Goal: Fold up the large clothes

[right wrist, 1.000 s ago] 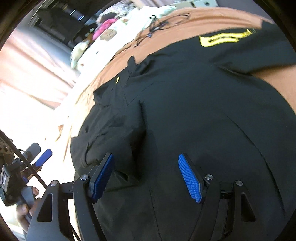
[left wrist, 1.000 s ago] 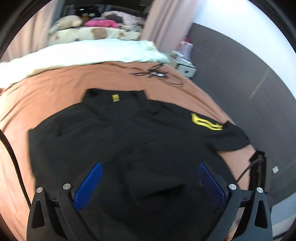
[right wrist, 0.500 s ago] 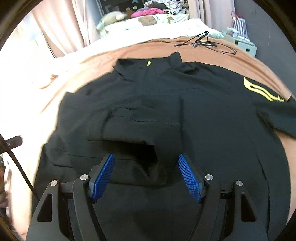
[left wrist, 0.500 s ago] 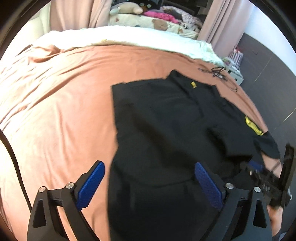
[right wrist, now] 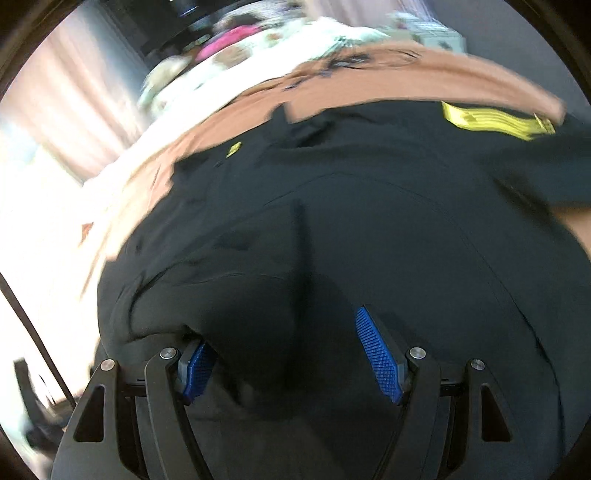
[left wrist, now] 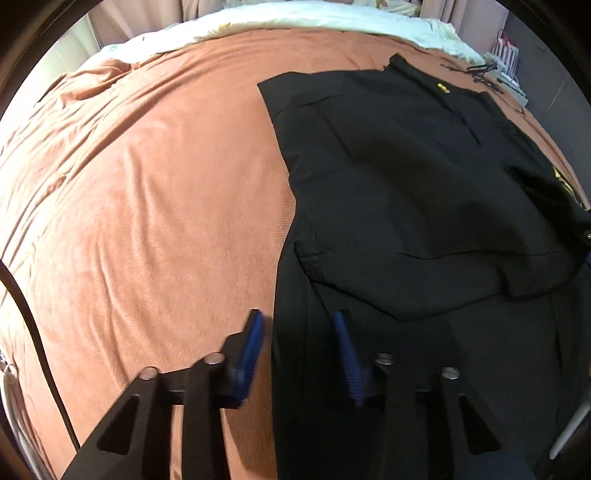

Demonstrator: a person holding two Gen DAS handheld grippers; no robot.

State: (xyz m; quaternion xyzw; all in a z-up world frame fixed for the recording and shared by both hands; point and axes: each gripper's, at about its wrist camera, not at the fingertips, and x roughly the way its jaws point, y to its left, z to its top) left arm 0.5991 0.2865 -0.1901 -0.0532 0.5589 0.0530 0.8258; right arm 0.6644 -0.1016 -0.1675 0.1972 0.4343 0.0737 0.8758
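A large black shirt (left wrist: 406, 184) lies spread on the rust-brown bedcover (left wrist: 147, 184), its collar with a yellow label (left wrist: 442, 88) at the far end. One side is folded over the body. My left gripper (left wrist: 297, 317) points steeply down at the shirt's left edge. Its jaws are closing, and the cloth edge lies between the blue pads (left wrist: 253, 343) with a gap still showing. My right gripper (right wrist: 284, 328) stands open low over the shirt (right wrist: 369, 221); a fold of black cloth bulges between its fingers and half covers the left pad (right wrist: 197, 365). A yellow stripe mark (right wrist: 495, 120) shows on the far sleeve.
A white duvet (left wrist: 314, 14) lies across the head of the bed, with pillows and soft toys (right wrist: 229, 40) behind it. A tangle of black cable (left wrist: 480, 70) rests near a small bedside stand (left wrist: 506, 44). Bare bedcover stretches left of the shirt.
My left gripper swung left and down from the shirt's middle to its left edge, and its jaws narrowed sharply. The right view tilted and blurred; that gripper sank closer to the cloth.
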